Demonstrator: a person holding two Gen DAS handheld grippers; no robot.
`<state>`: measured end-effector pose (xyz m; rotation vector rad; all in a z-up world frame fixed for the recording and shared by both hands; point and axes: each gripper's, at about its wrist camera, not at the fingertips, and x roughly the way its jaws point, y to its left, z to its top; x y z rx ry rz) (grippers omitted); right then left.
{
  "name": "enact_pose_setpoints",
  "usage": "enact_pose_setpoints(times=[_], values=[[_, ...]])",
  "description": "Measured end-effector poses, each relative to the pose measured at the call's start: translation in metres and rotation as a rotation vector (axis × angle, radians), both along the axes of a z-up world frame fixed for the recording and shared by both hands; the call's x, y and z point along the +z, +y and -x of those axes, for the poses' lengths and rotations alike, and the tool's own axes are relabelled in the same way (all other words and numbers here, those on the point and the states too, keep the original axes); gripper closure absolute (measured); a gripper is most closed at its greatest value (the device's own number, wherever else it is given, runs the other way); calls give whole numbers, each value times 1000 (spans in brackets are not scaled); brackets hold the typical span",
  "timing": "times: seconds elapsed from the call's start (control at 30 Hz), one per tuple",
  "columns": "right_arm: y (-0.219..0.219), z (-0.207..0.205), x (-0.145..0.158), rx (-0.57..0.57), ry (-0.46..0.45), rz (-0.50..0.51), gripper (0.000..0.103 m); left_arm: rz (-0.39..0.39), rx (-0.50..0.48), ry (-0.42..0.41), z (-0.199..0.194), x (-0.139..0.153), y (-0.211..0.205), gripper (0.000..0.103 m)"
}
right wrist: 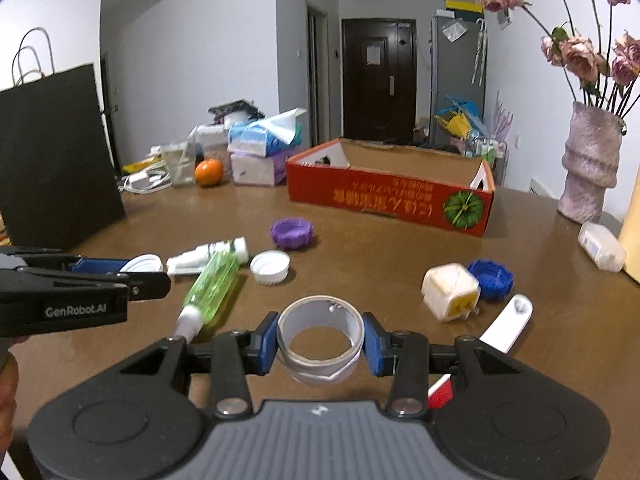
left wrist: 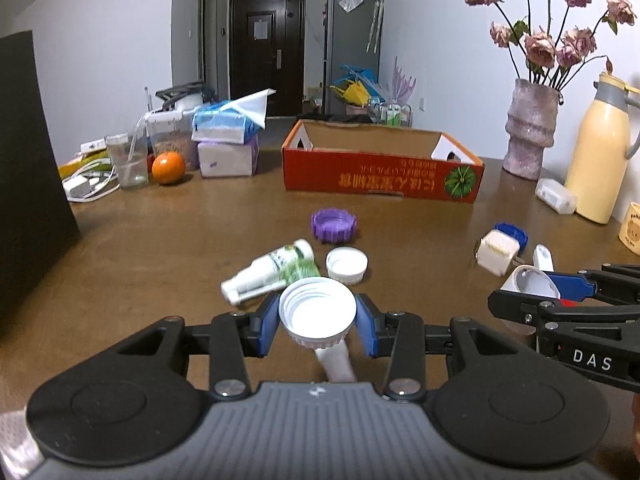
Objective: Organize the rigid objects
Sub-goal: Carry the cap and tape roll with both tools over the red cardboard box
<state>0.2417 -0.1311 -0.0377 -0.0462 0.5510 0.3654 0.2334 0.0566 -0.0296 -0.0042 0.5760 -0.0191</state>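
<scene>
My left gripper (left wrist: 318,318) is shut on a wide white screw lid (left wrist: 316,300), held a little above the brown table (left wrist: 160,248). My right gripper (right wrist: 320,338) is shut on a grey tape roll (right wrist: 320,368), also off the table. Each gripper shows at the edge of the other's view. On the table ahead lie a purple cap (left wrist: 333,225), a white cap (left wrist: 347,265), a white bottle with a green label (left wrist: 268,270), a clear green bottle (right wrist: 212,290), a white plug cube (right wrist: 450,290), a blue cap (right wrist: 491,278) and a flat white piece (right wrist: 508,328). Behind them an open red cardboard box (right wrist: 388,196) stands.
A black paper bag (right wrist: 56,156) stands at the left. At the back left are an orange (left wrist: 168,167), a glass (left wrist: 128,160), tissue packs (left wrist: 226,144) and cables. A vase of dried flowers (left wrist: 530,128), a yellow flask (left wrist: 600,160) and a small white case (right wrist: 602,246) are at the right.
</scene>
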Motion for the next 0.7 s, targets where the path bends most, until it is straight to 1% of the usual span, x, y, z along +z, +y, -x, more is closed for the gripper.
enact_pose_setpoints(times=[0.33,0.7], values=[[-13,-33,17,-44,-42,-35,61,-8,-16,-53,-31,23,-13,61],[-19,-69,36,-78,-95,-64,61,10,-20,-88,-72,44,-25,61]])
